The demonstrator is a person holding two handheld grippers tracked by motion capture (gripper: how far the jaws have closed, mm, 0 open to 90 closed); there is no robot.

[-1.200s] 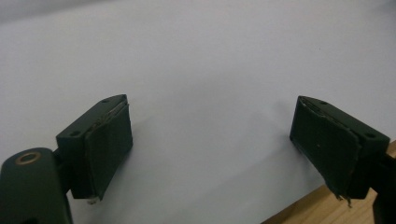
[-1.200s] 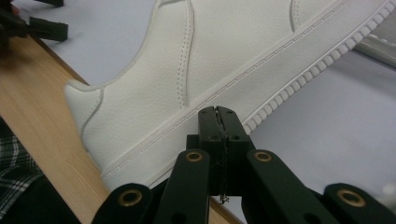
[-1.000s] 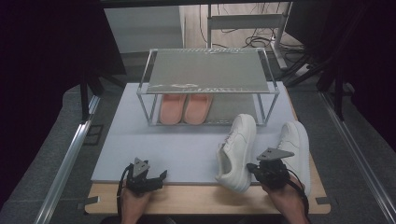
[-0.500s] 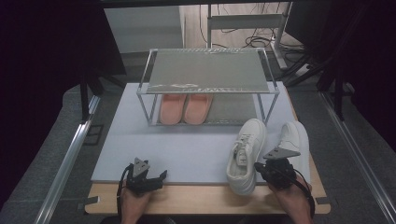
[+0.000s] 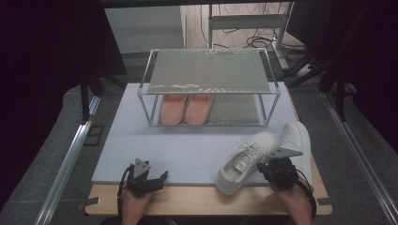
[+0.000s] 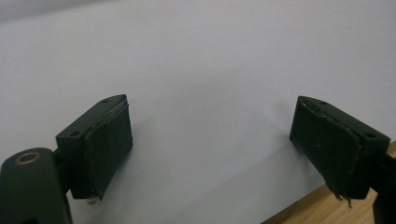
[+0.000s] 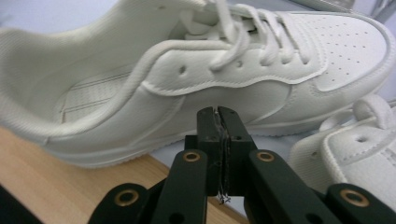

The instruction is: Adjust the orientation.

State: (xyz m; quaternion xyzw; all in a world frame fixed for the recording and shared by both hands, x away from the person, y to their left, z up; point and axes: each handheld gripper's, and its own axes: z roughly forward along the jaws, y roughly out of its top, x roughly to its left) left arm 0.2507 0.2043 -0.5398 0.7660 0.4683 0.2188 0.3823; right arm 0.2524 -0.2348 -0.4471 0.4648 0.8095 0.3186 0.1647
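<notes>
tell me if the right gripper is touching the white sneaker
Cannot tell: in the right gripper view the shut right gripper overlaps the white sneaker, with no plain contact or gap.

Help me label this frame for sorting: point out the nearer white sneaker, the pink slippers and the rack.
nearer white sneaker (image 5: pixel 244 161), high view, on its laces.
pink slippers (image 5: pixel 186 108), high view, where the pair meets.
rack (image 5: pixel 206 70), high view, on its top shelf.

Two sneakers (image 5: pixel 245 161) lie before the rack (image 5: pixel 209 70), right side.
</notes>
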